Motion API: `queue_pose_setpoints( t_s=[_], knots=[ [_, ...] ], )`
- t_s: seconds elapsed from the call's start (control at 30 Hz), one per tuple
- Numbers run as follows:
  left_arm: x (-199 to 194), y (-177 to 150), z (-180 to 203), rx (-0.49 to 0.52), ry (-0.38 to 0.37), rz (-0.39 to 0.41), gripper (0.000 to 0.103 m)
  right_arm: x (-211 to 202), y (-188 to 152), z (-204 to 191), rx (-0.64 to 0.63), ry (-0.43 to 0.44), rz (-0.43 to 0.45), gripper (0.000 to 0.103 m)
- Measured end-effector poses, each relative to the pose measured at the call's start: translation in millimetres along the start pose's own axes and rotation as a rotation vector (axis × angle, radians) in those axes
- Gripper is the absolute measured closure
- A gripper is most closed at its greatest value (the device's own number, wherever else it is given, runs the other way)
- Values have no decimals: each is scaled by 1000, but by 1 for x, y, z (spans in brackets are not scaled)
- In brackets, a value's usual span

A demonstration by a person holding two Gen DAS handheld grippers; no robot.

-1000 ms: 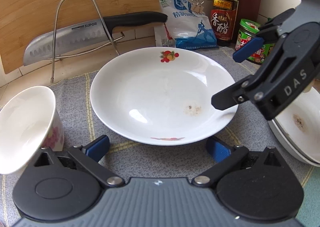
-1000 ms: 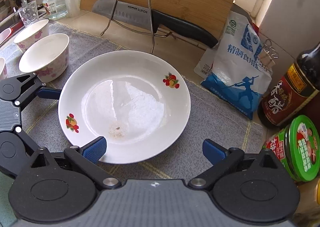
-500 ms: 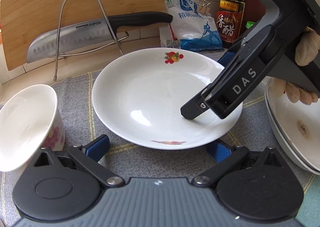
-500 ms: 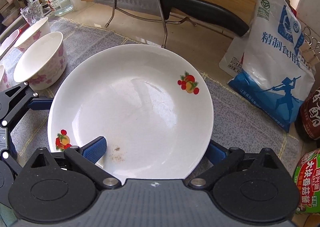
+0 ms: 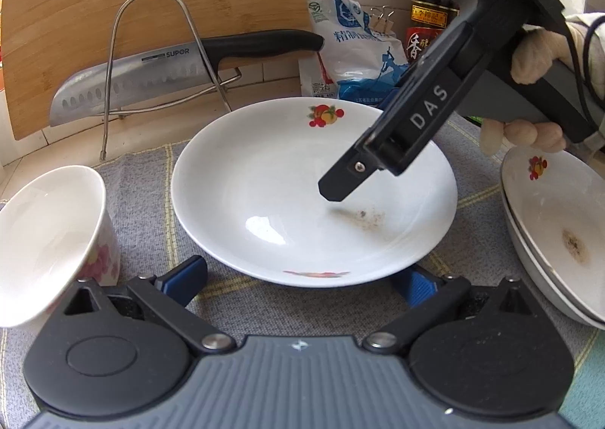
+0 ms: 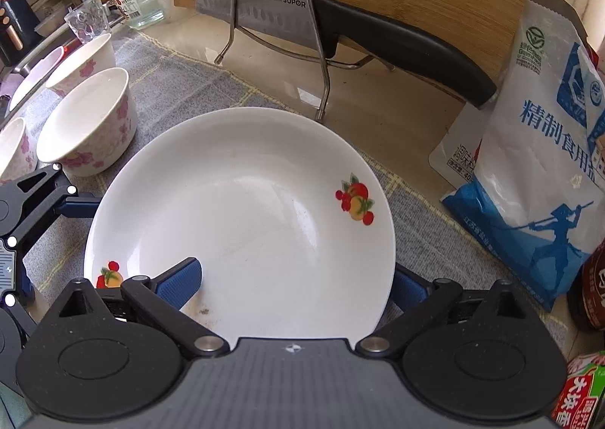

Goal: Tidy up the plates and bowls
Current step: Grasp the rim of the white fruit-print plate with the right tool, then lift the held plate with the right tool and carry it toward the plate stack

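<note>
Right gripper (image 6: pixel 291 287) gapes wide astride the fruit-print plate's (image 6: pixel 264 209) near rim, left gripper (image 5: pixel 302 277) open too — a shallow bite could let it slip.

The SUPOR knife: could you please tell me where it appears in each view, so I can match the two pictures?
Left wrist view: the SUPOR knife lies upper left, blade left, handle pointing right, on the wire rack.
Right wrist view: the knife runs across the top centre, handle slanting down right.
Shared landmark: the fruit-print plate in front of the knife.
</note>
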State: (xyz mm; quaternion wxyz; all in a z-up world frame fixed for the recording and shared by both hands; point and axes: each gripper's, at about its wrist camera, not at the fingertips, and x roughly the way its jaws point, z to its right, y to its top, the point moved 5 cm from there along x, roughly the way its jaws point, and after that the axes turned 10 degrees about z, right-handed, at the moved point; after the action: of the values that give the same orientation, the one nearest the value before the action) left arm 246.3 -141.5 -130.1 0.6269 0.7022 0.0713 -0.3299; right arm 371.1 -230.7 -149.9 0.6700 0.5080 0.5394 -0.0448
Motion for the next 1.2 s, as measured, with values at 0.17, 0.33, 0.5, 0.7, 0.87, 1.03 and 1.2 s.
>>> queue_pose_setpoints(
  t_s=[0.17, 0.33, 0.5, 0.7, 0.87, 1.03, 1.2],
  knots=[
    [-2, 0, 3, 30, -4, 19, 1, 1, 11, 6, 2, 65, 4, 0],
    [-3, 1, 5, 47, -9, 30, 2, 3, 19, 6, -30, 107, -2, 0],
    [-4, 1, 6, 70, -8, 43, 2, 7, 25, 9, -16, 148, -19, 4],
    [-6, 2, 8, 95, -12, 51, 2, 9, 30, 16, 38, 212, -47, 5],
    [-6, 3, 6, 94, -19, 52, 2, 13, 33, 22, 82, 265, -95, 5],
    [-6, 3, 6, 92, -20, 54, 2, 15, 34, 20, 51, 271, -129, 6],
    [-6, 4, 6, 92, -21, 56, 2, 15, 34, 22, 58, 282, -127, 5]
  ],
)
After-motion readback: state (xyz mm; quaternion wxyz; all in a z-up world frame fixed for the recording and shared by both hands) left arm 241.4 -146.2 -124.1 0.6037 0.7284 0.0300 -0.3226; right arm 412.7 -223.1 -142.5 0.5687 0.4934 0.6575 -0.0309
